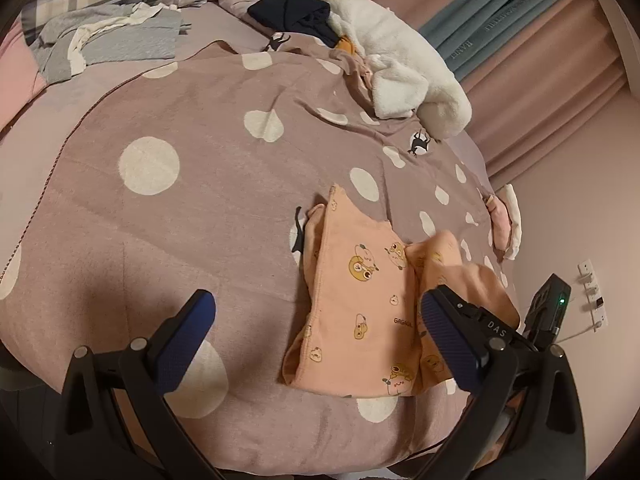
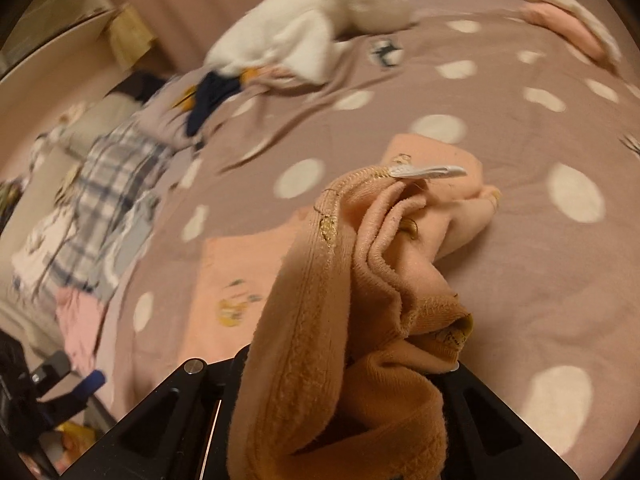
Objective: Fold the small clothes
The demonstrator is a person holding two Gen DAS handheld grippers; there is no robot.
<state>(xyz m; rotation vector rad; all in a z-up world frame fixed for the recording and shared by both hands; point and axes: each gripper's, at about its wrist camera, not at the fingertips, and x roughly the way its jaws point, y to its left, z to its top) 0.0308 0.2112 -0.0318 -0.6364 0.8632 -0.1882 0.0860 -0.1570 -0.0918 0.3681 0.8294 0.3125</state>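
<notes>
Left wrist view shows the left gripper [image 1: 316, 316] spread wide above the blanket [image 1: 168, 240], its blue pads [image 1: 188, 332] well apart and holding nothing. Peach pants [image 1: 360, 312] lie on the blanket toward its right edge, partly folded, one straight hem running along their left side. Their right part lifts off the blanket and rises toward the right gripper, whose black body [image 1: 548, 308] shows just past the blanket's right edge. Wide bare blanket lies to the left of the pants. A white plush [image 1: 400, 64] and a dark garment [image 1: 300, 12] sit near the blanket's far edge, grey clothes [image 1: 108, 40] near its far left corner.

In the right wrist view the right gripper [image 2: 340, 380] pinches a bunched fold of the pants [image 2: 320, 300]; its fingertips are hidden under the cloth. A ribbed hem and a white tag [image 2: 432, 171] stand up from the bunch. The rest of the pants lies flat on the blanket [image 2: 500, 280] beyond.
</notes>
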